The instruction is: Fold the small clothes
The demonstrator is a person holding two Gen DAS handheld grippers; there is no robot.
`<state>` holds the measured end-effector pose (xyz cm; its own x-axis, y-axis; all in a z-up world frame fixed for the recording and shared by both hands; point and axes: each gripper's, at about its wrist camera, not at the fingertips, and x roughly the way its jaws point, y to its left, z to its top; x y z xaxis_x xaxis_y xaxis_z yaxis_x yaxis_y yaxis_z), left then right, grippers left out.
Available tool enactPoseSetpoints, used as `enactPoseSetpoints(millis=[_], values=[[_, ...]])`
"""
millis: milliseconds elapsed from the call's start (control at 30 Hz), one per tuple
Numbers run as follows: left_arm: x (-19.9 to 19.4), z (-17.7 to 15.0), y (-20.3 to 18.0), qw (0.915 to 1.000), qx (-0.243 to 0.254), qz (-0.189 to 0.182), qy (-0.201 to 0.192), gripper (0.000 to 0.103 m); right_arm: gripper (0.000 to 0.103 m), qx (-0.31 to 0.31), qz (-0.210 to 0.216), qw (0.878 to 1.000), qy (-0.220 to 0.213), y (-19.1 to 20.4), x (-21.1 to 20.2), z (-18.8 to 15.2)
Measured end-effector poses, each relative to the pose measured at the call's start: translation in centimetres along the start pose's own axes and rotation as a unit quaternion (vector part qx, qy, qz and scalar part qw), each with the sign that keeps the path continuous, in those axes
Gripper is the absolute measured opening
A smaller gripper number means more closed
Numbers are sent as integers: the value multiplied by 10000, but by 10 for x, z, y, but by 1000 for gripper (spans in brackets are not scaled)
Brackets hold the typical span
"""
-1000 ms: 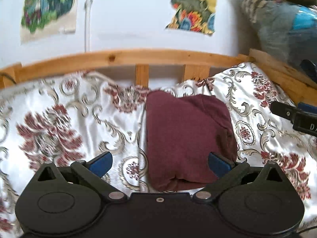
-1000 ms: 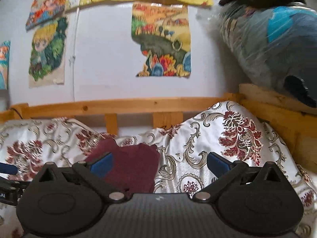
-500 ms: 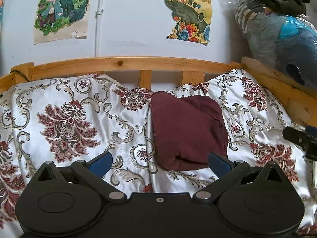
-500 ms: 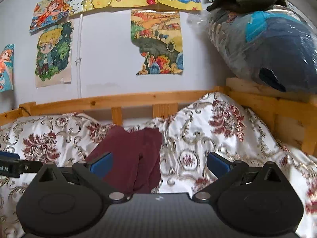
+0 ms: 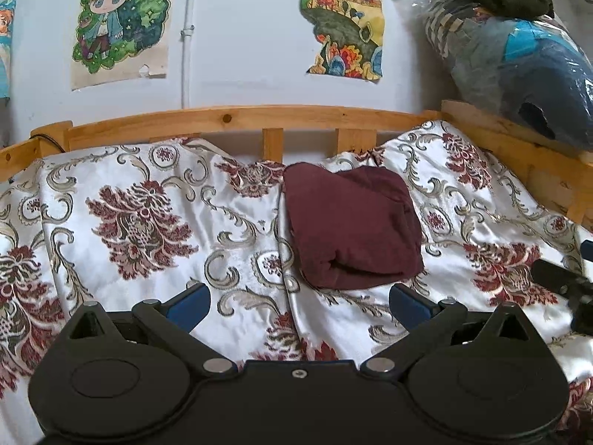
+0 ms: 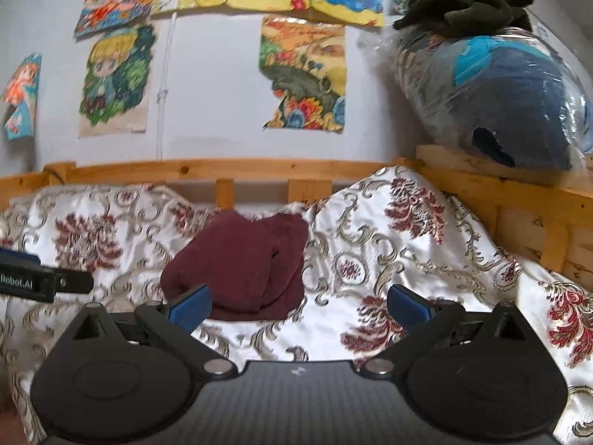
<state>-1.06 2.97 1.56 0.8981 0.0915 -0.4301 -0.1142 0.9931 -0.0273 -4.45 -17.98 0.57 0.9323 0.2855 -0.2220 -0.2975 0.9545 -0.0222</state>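
Both grippers retracted from folded maroon garment [image 5: 352, 226] near bedspread [image 5: 148, 222] far edge; left gripper [image 5: 298, 302] and right gripper [image 6: 298, 302] fingers spread, holding nothing.

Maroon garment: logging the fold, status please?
Left tongs open, empty. Right tongs open, empty. Maroon garment folded on the bedspread, untouched. Nothing in the way.

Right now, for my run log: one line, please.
garment: folded on bedspread | left gripper: open | right gripper: open | neither touches garment
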Motion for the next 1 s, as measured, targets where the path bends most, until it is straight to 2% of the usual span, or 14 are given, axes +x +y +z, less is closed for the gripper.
enactPoseSetpoints(millis=[167, 367, 1000], values=[[0, -7, 0, 9999, 43, 58, 114, 102, 103, -134, 45, 9999, 48, 7, 1, -5], [-1, -8, 7, 9998, -148, 105, 117, 102, 103, -59, 8, 10000, 21, 5, 1, -4], [-2, -8, 5, 9999, -106, 89, 88, 102, 103, -36, 2, 10000, 19, 3, 1, -3]])
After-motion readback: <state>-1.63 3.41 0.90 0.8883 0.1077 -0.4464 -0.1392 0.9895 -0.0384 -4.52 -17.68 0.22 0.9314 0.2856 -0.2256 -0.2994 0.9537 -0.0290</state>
